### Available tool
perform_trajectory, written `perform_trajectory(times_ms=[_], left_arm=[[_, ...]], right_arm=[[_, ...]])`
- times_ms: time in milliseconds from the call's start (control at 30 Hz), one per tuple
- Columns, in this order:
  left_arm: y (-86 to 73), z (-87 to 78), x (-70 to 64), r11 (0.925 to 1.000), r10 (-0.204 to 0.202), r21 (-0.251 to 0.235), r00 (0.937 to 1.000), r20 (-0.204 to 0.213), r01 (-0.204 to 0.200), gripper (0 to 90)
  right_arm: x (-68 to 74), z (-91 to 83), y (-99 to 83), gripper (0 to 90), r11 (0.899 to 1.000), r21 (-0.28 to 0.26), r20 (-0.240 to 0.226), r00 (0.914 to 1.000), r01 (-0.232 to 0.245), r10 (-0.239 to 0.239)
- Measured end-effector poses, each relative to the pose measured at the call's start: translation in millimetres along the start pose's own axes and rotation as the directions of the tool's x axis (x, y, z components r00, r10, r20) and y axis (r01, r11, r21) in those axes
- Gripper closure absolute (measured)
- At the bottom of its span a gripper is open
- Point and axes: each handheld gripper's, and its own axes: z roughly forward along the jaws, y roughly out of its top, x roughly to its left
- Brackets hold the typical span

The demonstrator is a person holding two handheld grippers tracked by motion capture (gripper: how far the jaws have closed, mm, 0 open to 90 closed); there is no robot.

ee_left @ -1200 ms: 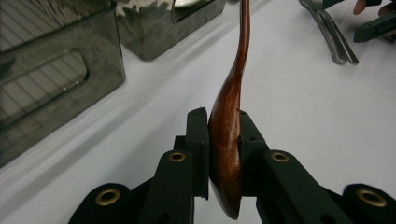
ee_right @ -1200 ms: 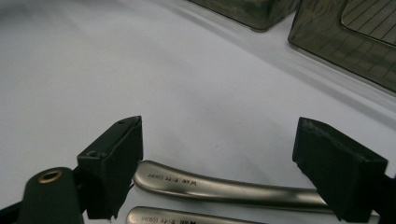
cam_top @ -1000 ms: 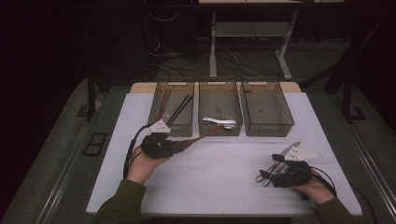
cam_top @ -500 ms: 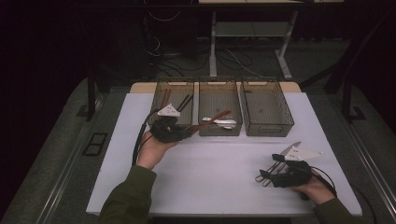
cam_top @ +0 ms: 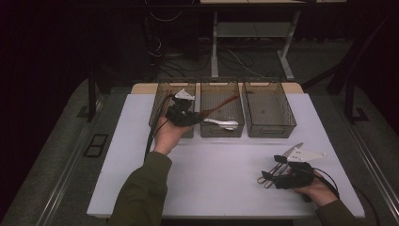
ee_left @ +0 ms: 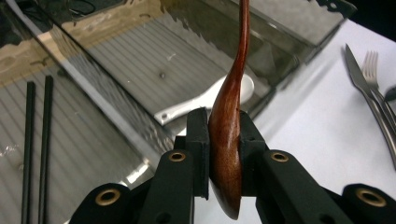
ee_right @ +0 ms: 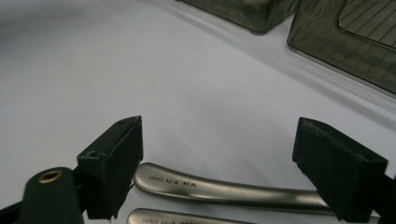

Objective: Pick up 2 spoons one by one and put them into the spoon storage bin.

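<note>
Wooden and dark red, the spoon [ee_left: 229, 140] is pinched tight between the fingers of the left gripper [cam_top: 182, 114]. The fingers are clamped on the wide bowl end, and the long handle sticks straight out ahead — away from the hand and over the middle bin [cam_top: 221, 96]. In the high view the handle runs up and to the right across that bin.

A white spoon [cam_top: 222, 123] already lies in the middle bin, just under the wooden one. Two black chopsticks [ee_left: 36, 140] lie in the left bin [cam_top: 161, 94]. The right bin [cam_top: 268, 106] looks bare inside.

So the thing that matters most is this: the spoon's long line points into the middle bin, and most of it hangs above that bin. The left hand is the one right there; the right hand is well apart, down near the front of the bench [cam_top: 211, 174]. I think the spoon only needs to go down a little and be let go.

The right gripper [cam_top: 277, 176] rests on the bench with its fingers wide apart (nothing held). A steel handle [ee_right: 224, 189] lies between them, running side to side, with a second one just below it. A knife [ee_left: 362, 86] and a fork [ee_left: 373, 70] lie together there.
</note>
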Motion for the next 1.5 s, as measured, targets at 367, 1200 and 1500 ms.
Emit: perform_trajectory(times_ms=[367,1200,1500], left_arm=[[14.3,39.5,0.6,0.9990,-0.006,0.045,0.9984,-0.057,0.008,78.7],[2.4,33.2,-2.2,0.9977,-0.051,-0.047,0.9974,-0.052,0.048,43.3],[-16.2,6.2,-16.7,0.9967,-0.001,-0.081,1.0000,0.002,0.001,36.1]], right_arm=[[-0.2,-0.4,0.0,16.0,1.000,-0.002,-0.005,1.0000,-0.001,0.001],[-2.5,-1.0,0.6,16.0,1.000,-0.009,-0.010,0.9999,-0.009,0.009],[-3.4,-2.7,2.3,16.0,1.000,-0.020,-0.016,0.9996,-0.023,0.023]])
